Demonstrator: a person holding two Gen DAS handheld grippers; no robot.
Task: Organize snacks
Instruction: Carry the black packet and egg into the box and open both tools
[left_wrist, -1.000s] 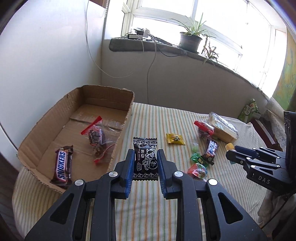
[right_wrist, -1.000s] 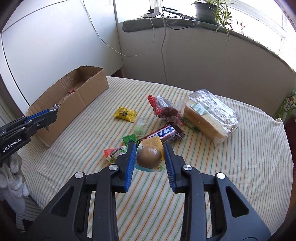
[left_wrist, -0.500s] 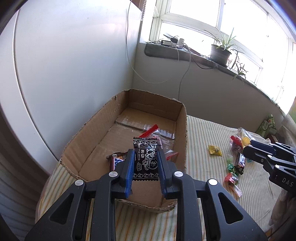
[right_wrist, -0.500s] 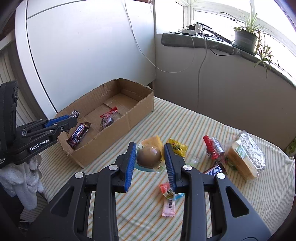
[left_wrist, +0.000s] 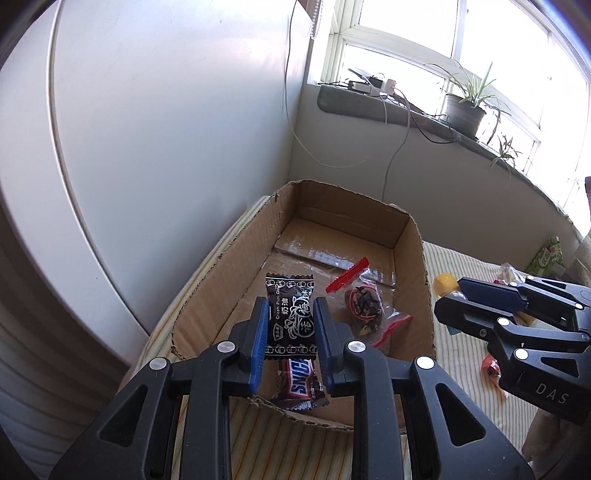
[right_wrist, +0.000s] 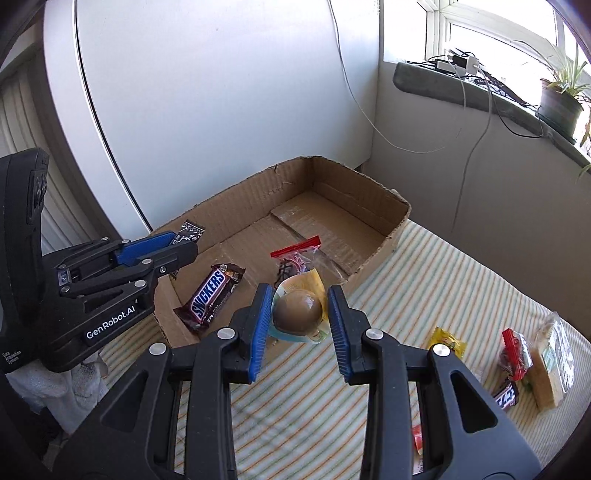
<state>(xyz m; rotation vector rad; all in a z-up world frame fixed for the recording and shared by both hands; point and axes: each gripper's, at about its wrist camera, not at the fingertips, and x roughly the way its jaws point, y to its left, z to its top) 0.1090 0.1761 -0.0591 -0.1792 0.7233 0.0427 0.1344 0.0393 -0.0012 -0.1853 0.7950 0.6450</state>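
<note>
My left gripper (left_wrist: 290, 332) is shut on a black plum candy packet (left_wrist: 290, 317) and holds it above the near end of the open cardboard box (left_wrist: 343, 203). In the box lie a Snickers bar (left_wrist: 300, 384) and a clear bag with a red strip (left_wrist: 360, 302). My right gripper (right_wrist: 298, 325) is shut on a packaged brown egg (right_wrist: 298, 311), held over the box's near wall (right_wrist: 373, 258). The left gripper with its packet (right_wrist: 190, 232) also shows in the right wrist view.
On the striped tablecloth (right_wrist: 424, 295) lie a yellow candy (right_wrist: 447, 341), a red-strip bag (right_wrist: 513, 354), a wrapped sandwich (right_wrist: 554, 365) and a second Snickers (right_wrist: 508, 397). A white wall stands behind the box; a windowsill holds a potted plant (left_wrist: 465, 110).
Both grippers have moved left toward the box with their snacks still held. The left gripper now hangs over the box interior; the right has reached the box's near wall.
</note>
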